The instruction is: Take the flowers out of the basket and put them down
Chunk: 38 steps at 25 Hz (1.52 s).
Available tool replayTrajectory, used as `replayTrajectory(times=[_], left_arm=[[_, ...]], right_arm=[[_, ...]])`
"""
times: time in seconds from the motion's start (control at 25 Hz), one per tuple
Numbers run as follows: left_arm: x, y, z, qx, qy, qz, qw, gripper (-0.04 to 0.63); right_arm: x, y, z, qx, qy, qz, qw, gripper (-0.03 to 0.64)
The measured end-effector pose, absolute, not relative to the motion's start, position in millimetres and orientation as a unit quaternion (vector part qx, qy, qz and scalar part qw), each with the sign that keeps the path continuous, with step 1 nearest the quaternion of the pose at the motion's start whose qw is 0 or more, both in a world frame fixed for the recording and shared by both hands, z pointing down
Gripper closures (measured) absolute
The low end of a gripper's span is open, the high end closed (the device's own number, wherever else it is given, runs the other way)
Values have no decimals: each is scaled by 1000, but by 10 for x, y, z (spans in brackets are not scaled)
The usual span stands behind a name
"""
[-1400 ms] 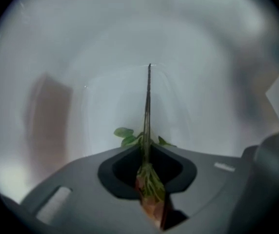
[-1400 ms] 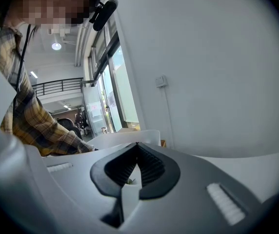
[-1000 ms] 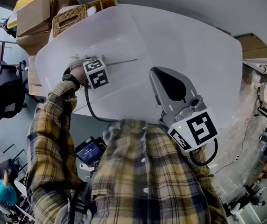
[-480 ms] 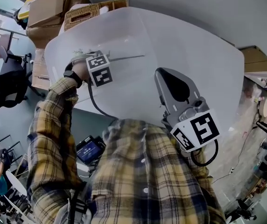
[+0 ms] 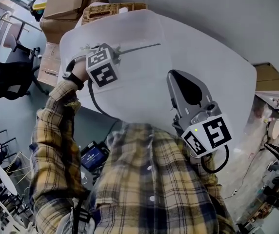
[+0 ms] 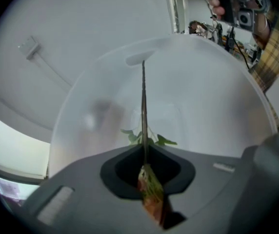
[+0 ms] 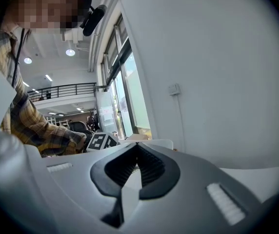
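Observation:
My left gripper (image 5: pixel 111 57) hangs over the far left of the white table (image 5: pixel 203 48), shut on a flower. The flower's thin stem (image 5: pixel 139 48) sticks out to the right over the tabletop. In the left gripper view the stem (image 6: pixel 143 101) runs straight up from the shut jaws, with green leaves (image 6: pixel 149 140) at the tips and the orange bloom (image 6: pixel 151 201) behind them. The wicker basket (image 5: pixel 111 11) stands beyond the table's far edge. My right gripper (image 5: pixel 186 89) is held over the table's near right, shut and with nothing in it (image 7: pixel 135 146).
Cardboard boxes (image 5: pixel 64 1) are stacked beside the basket at the far left. A black chair (image 5: pixel 8 82) stands on the floor left of the table. Cluttered equipment (image 5: pixel 276 130) fills the right side. A pale wall (image 7: pixel 217 72) rises behind the table.
My left gripper has risen with the flower still in it, and the stem has lifted away from the tabletop. The right gripper has shifted slightly.

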State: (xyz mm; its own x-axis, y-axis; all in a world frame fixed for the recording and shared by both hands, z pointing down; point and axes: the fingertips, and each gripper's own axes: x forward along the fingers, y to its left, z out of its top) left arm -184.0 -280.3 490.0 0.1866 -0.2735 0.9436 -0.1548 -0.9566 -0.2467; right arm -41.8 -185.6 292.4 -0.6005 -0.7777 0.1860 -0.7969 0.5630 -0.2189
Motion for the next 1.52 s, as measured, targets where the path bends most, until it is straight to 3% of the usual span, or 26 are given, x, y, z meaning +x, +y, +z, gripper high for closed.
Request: replayTrajectory(times=[0.64, 1.52], left_arm=[[-1797, -2760, 3966, -814, 254, -521, 29, 556], [-1044, -2461, 2370, -883, 334, -316, 94, 555]], right_arm=[[-602, -1688, 2769, 407, -904, 123, 30, 614], [-129, -1484, 2558, 462, -880, 106, 7, 614]])
